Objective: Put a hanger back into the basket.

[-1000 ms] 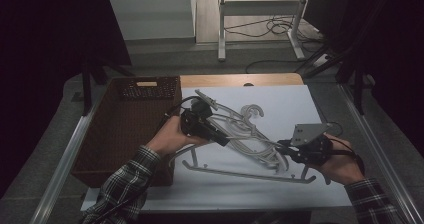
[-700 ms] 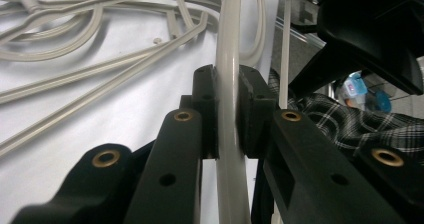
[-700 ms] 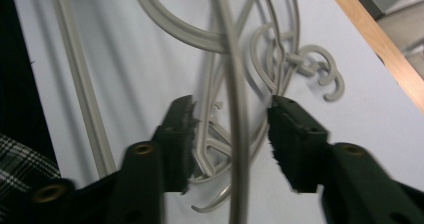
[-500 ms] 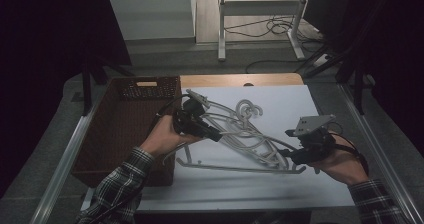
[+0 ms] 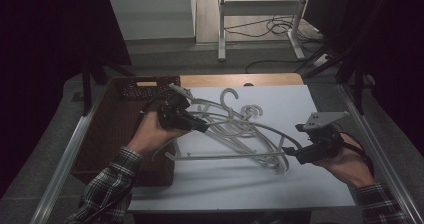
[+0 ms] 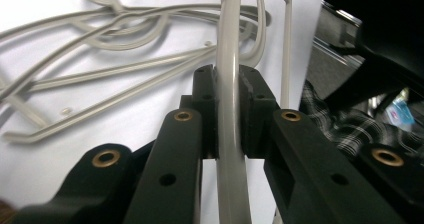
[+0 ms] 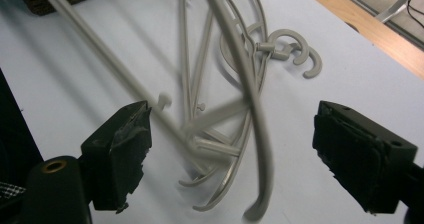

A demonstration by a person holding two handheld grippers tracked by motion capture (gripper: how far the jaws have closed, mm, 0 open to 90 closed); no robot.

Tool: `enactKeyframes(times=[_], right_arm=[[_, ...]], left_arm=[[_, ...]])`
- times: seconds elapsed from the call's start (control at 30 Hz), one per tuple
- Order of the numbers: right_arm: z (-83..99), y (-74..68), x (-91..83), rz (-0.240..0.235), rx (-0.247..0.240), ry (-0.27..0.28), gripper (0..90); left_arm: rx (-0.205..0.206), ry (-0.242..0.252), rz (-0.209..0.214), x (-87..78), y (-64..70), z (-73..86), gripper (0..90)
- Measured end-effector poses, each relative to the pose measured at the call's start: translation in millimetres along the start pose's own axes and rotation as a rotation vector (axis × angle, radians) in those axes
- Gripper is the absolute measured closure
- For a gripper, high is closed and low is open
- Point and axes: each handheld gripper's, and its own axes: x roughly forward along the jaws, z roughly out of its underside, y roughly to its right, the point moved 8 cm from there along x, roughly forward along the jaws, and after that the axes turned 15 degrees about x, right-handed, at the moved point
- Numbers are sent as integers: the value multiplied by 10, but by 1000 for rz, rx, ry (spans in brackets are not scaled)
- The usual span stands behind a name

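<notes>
smooth grey plastic hangers (image 5: 240,129) on a matt pale table (image 5: 300,104), beside a coarse woven basket (image 5: 115,134)

The high view looks forward and down from above the person's side, far enough back to take in the whole white table (image 5: 300,104), with the brown basket (image 5: 107,134) toward 9 o'clock and the floor beyond at 12 o'clock. The left gripper view sits very close behind its own jaws, facing along them across the tabletop at the grey hangers (image 6: 150,69), while the right gripper view looks down its spread jaws from a little farther off, toward 12 o'clock of its frame. All three views share the tangle of hangers (image 7: 230,99) at table centre.
</notes>
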Motion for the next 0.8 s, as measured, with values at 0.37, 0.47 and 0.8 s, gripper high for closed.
enactKeyframes(times=[0.37, 0.47, 0.8], right_arm=[[113, -3, 61, 31, 46, 18, 150], [150, 1, 79, 36, 65, 22, 150], [291, -99, 194, 16, 126, 30, 152]], left_arm=[[-71, 42, -127, -367, -123, 207, 815], [-96, 59, -162, -473, -156, 270, 815], [-148, 92, -259, -727, -254, 504, 815]])
